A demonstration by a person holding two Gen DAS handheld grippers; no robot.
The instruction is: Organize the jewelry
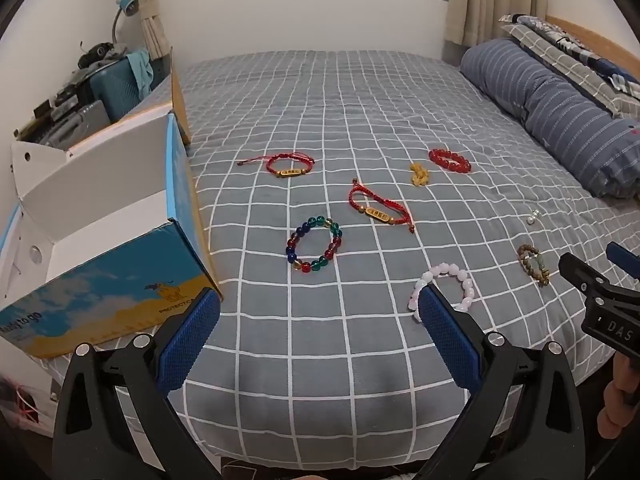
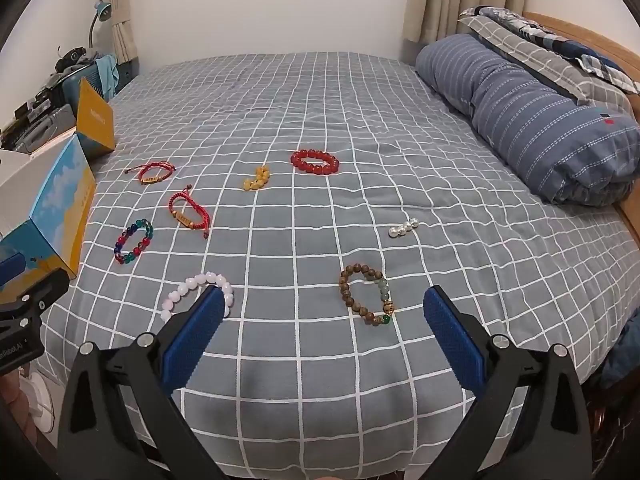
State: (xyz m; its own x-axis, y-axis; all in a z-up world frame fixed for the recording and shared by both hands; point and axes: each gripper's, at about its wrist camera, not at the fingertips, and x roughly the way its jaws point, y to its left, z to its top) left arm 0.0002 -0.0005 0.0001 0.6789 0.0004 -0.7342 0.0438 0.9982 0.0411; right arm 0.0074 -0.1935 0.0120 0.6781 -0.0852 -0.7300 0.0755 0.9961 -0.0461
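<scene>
Several bracelets lie on the grey checked bed. A multicolour bead bracelet (image 1: 314, 245) (image 2: 134, 241), two red cord bracelets (image 1: 380, 210) (image 1: 289, 165), a yellow bead bracelet (image 1: 420, 174), a red bead bracelet (image 1: 449, 160) (image 2: 315, 161), a pink bead bracelet (image 1: 460, 286) (image 2: 200, 290), a brown wooden bracelet (image 1: 532, 264) (image 2: 366, 294) and white pearls (image 2: 404, 227). An open blue and yellow box (image 1: 120, 248) stands at the left. My left gripper (image 1: 318, 300) is open and empty over the bed's near edge. My right gripper (image 2: 320, 300) is open and empty, just short of the brown bracelet.
A rolled striped duvet (image 2: 540, 120) and pillows lie along the right of the bed by the wooden headboard. A cluttered desk with a lamp (image 1: 126, 6) stands behind the box at the left. Curtains and a window are at the far wall.
</scene>
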